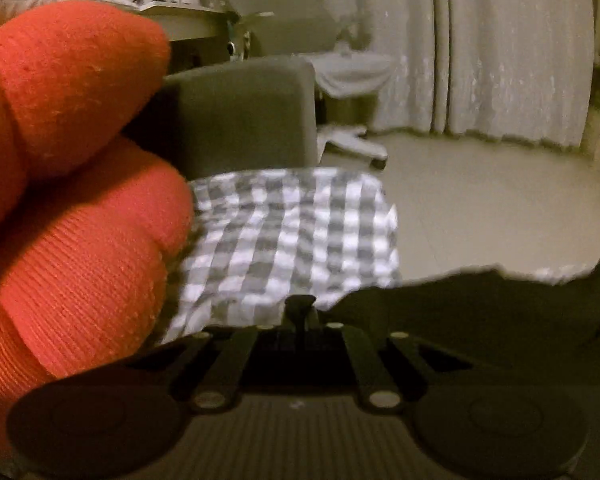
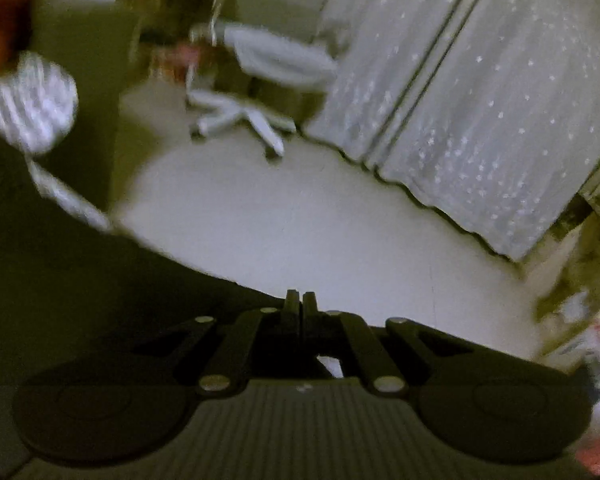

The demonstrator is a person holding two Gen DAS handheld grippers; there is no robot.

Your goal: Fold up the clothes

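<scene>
Checked grey-and-white cloth (image 1: 292,236) is seen just beyond the closed left gripper (image 1: 300,304), while nothing is pinched by the closed right gripper (image 2: 301,300).

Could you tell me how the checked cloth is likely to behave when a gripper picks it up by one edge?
The checked cloth looks thin and rumpled, so it would probably hang limp rather than hold its shape. It seems light for its size. Its woven surface looks matte, so it likely will not slip from shut pads, though the picture is blurred.

I count 1 checked garment (image 1: 292,236), 1 dark garment (image 1: 480,304), 1 swivel chair (image 2: 256,92), 2 curtain panels (image 1: 512,48).
</scene>
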